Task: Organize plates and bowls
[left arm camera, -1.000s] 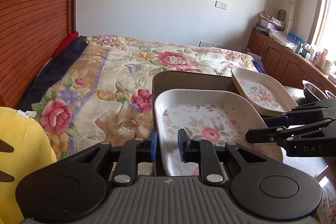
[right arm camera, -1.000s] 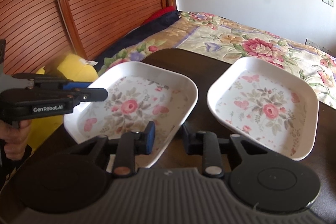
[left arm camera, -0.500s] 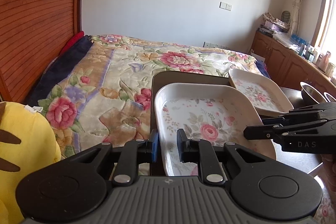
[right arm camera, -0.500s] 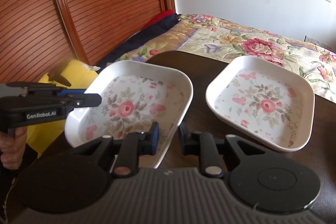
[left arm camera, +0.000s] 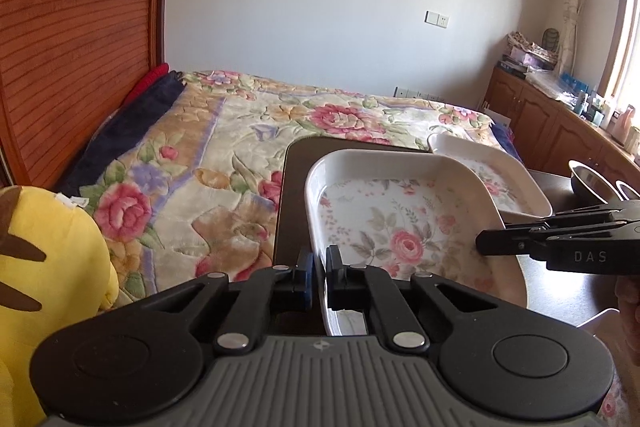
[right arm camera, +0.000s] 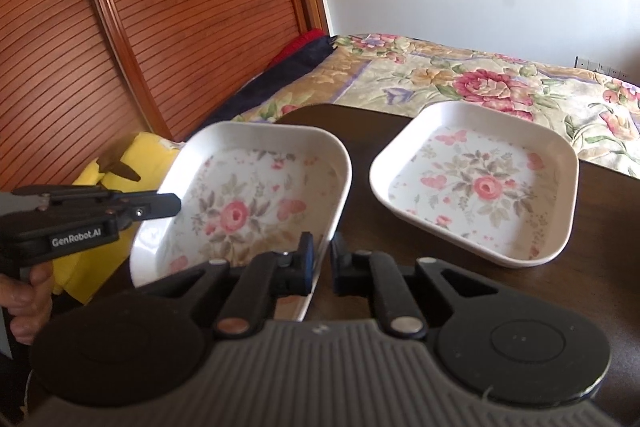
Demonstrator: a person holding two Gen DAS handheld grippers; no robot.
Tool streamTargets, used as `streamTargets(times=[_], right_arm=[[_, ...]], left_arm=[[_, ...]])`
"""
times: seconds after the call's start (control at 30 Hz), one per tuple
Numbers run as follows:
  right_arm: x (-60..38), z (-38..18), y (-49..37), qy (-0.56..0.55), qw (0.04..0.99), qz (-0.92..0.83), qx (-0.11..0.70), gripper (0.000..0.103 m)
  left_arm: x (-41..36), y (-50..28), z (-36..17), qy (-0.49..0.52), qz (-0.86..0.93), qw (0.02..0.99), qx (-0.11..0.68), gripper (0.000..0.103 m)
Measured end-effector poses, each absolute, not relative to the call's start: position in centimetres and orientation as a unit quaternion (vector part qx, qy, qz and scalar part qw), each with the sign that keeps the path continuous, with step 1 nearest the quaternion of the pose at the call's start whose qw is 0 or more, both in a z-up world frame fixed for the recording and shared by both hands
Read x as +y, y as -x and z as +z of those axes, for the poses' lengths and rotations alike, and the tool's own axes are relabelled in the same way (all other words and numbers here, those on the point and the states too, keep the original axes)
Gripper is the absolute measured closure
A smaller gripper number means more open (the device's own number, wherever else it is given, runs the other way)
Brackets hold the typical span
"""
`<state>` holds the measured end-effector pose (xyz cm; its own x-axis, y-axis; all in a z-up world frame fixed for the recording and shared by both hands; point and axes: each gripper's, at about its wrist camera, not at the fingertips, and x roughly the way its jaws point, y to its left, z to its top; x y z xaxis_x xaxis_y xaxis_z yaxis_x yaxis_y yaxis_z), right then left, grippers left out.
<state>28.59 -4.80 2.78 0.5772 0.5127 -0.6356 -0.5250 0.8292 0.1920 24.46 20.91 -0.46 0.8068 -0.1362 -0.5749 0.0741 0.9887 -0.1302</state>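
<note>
Left wrist view shows the left gripper clenched on the near rim of the floral plate, while the right gripper pinches its opposite edge. Compared with a second ago, the plate has risen and tilted, clear of the dark counter. The second plate rests flat just to the right, so stacking onto it looks like the step in hand.

Left gripper clamps the rim of a floral square plate above the dark table; second floral plate behind, right gripper alongside.
</note>
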Motion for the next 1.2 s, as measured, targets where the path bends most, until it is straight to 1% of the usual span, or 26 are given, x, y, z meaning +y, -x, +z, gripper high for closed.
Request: streamTargets(times=[0.4, 0.7, 0.93, 1.2], right_arm=[[-6.7, 5.2, -26.6, -0.002, 0.899, 0.296, 0.323, 0.093], [-10.0, 6.4, -24.3, -0.003, 0.909, 0.285, 0.304, 0.093], [-12.8, 6.6, -22.6, 0.001, 0.915, 0.276, 0.295, 0.093], [-15.6, 5.7, -20.5, -0.017, 0.916, 0.269, 0.298, 0.093]], left_arm=[[18.9, -22.1, 2.6, 0.027, -0.056, 0.958, 0.282, 0.097], [15.9, -19.9, 4.1, 0.017, -0.077, 0.96, 0.268, 0.097], [13.5, -18.0, 4.2, 0.015, -0.096, 0.96, 0.264, 0.097], [11.1, -15.5, 3.1, 0.027, -0.116, 0.956, 0.269, 0.097]])
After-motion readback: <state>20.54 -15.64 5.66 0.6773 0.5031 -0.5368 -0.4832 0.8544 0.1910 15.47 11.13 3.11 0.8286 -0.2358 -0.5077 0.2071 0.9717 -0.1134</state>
